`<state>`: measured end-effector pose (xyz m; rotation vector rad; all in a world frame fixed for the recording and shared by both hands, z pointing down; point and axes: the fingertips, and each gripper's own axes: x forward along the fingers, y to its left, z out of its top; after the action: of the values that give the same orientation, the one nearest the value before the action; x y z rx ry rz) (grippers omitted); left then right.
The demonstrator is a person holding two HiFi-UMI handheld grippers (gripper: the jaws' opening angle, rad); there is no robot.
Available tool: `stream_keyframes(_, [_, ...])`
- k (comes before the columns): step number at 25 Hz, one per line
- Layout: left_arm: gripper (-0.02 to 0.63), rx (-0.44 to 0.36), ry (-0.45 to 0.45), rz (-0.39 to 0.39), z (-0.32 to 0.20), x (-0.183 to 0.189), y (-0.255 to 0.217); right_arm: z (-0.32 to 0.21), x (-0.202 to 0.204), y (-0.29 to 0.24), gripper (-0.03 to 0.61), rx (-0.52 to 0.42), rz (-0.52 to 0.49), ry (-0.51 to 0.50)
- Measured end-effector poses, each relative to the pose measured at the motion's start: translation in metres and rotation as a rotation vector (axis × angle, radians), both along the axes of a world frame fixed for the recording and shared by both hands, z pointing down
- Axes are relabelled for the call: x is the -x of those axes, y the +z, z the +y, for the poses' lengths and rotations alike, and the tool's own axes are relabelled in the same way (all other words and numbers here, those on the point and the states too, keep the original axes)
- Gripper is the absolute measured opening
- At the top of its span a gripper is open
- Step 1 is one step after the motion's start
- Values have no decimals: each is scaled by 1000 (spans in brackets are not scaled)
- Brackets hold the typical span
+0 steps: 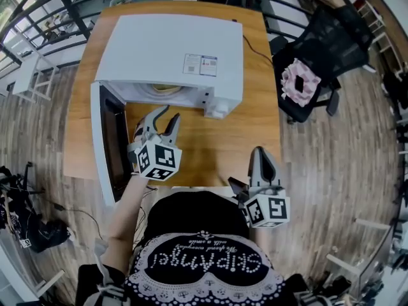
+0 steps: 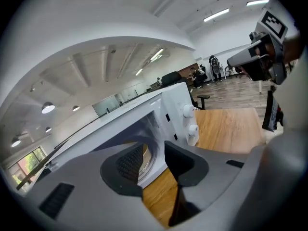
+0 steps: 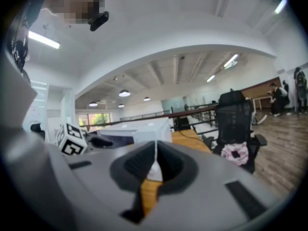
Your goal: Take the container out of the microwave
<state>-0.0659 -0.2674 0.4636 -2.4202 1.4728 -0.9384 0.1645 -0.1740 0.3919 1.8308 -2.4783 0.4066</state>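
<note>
Peeking from under the white top of the microwave (image 1: 169, 50), the container (image 1: 167, 89) shows in the head view only as a pale cream curved edge inside the cavity. The oven's roof hides the rest, so its full shape and anything it may hold cannot be made out. In the left gripper view the same pale rounded rim appears deep in the shadowed cavity, seen through the gap between the jaws and partly covered by one dark ribbed pad. The container sits inside the microwave, which stands on a wooden table (image 1: 217, 139). The door (image 1: 102, 145) is swung wide open to the left of the head view, its inner face dark and seen nearly edge-on. The left gripper (image 1: 167, 117) is held just in front of the open cavity with its jaws well apart, nothing between them, and clear of the container. Two white knobs (image 2: 187, 111) on the microwave's front panel show beside its jaws. The right gripper (image 1: 261, 152) is over the table's near edge, well apart from the microwave, its jaws brought together with the tips meeting and nothing in them. A black mesh chair (image 1: 322, 37) stands to the right of the table with a pink cloth (image 1: 299, 81) on its seat. The person's black printed top fills the bottom of the head view and is cut off there.
</note>
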Motion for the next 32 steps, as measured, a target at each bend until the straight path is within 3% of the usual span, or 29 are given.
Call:
stream_keyframes(7, [184, 56, 10, -72, -22, 6, 26, 0, -10, 2, 35, 0, -7, 31])
stream_keyframes(21, [198, 142, -18, -140, -59, 16, 61, -2, -27, 4, 35, 2, -13, 86])
stream_keyframes(32, [198, 202, 28, -253, -87, 24, 88, -8, -29, 12, 35, 29, -18, 88])
